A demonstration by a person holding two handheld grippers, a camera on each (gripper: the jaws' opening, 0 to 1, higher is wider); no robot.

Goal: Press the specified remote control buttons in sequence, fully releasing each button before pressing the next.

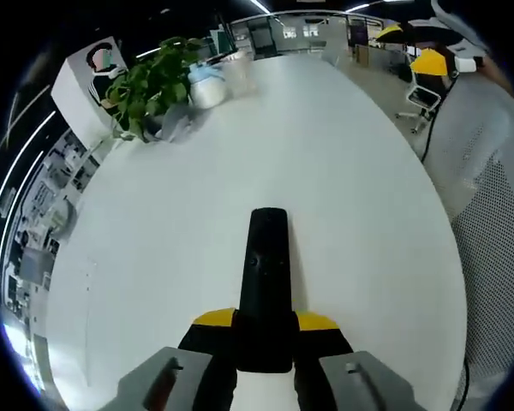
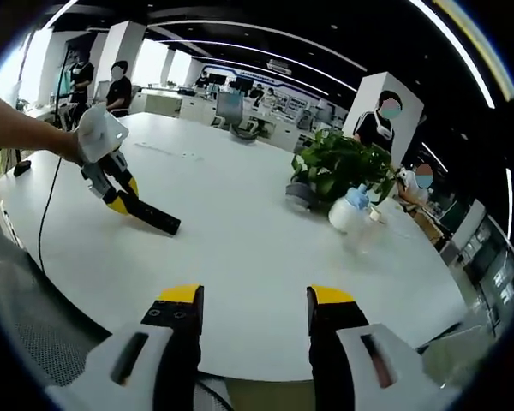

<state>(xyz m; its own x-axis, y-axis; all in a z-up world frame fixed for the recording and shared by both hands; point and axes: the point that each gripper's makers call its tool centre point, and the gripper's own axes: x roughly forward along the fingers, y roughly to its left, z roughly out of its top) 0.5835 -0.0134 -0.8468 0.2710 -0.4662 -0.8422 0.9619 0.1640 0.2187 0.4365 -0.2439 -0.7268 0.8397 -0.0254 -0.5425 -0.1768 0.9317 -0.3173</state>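
A long black remote control (image 1: pixel 266 274) lies pointing away from me on the white table (image 1: pixel 171 223), its near end clamped between the yellow-tipped jaws of my left gripper (image 1: pixel 265 324). In the right gripper view the same remote (image 2: pixel 152 215) sticks out of the left gripper (image 2: pixel 120 195), which a person's hand holds at the left. My right gripper (image 2: pixel 253 310) hangs open over the near table edge, well apart from the remote, with nothing between its fingers.
A potted green plant (image 2: pixel 343 167) and a white bottle with a blue cap (image 2: pixel 349 208) stand on the table (image 2: pixel 240 231). A person in a mesh garment (image 1: pixel 497 214) stands at the table's right side. Office chairs and desks lie beyond.
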